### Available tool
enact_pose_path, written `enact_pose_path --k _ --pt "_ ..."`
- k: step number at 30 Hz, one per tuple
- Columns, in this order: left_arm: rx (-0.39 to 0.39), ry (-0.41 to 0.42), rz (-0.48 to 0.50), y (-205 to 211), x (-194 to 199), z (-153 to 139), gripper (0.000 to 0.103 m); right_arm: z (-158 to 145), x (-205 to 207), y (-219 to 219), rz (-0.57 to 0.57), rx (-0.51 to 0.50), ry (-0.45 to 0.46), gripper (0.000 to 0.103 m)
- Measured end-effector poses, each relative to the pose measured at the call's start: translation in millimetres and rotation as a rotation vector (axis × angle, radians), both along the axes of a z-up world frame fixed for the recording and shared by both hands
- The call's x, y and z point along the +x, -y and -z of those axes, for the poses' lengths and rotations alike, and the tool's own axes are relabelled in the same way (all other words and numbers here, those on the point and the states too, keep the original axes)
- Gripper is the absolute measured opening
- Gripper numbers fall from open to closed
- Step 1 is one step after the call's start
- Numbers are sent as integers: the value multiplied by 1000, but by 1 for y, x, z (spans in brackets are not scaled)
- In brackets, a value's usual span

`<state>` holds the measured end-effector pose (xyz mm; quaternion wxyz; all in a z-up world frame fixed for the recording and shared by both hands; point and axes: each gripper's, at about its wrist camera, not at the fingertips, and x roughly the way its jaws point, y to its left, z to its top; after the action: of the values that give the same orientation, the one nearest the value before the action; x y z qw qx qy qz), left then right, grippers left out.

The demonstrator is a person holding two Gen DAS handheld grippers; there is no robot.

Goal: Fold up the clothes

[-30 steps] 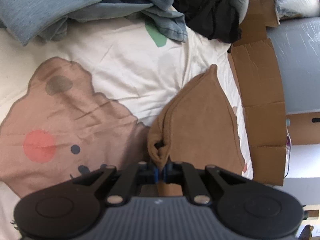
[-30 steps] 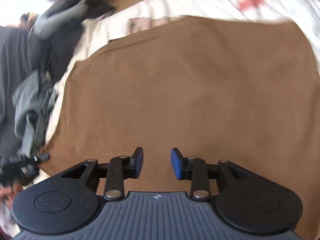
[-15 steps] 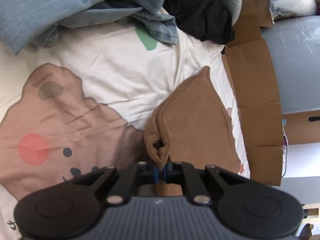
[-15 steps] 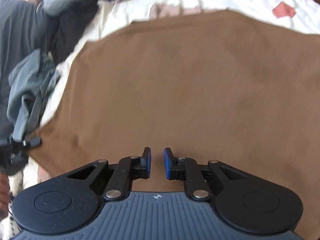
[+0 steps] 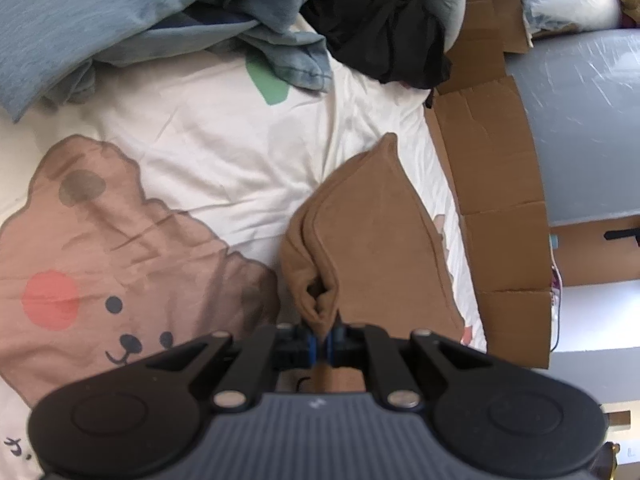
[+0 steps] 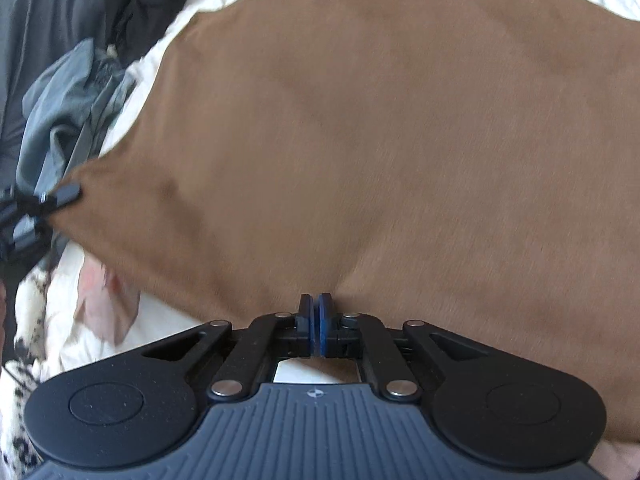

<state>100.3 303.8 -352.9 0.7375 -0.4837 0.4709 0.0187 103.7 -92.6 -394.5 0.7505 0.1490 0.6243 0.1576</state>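
Since a second ago, the right claw has slid back to the near edge of the brown cloth and snapped its blue pads together. Earlier the pads stood apart over the middle of the cloth. Now they are closed tight at the cloth's edge. It looks like they pinch the edge, but the picture is a bit blurry there.

The left claw has hardly moved. It is shut on a bunched corner of the brown cloth, same as before. From the right claw's camera, you can see the left claw far off at the left corner of the cloth, holding it up a little.

The brown cloth lies on a bed with a white bedsheet. A big bear picture on the sheet is just left of the cloth. A pile of blue-grey clothes and a black garment sit past the cloth, at the far end of the bed. A flat cardboard box stands just right of the cloth, at the side of the bed.
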Motion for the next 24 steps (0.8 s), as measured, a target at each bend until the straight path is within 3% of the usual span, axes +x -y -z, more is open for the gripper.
enact_pose_path --k 7,17,24 --pt "-7 29 30 6 2 -7 5 2 -12 0 -12 -4 -41 0" --pt "-10 86 110 24 10 -21 5 11 -11 -1 -15 -26 -48 3" --pt "-15 98 158 31 10 -25 5 2 1 12 24 -2 -39 3"
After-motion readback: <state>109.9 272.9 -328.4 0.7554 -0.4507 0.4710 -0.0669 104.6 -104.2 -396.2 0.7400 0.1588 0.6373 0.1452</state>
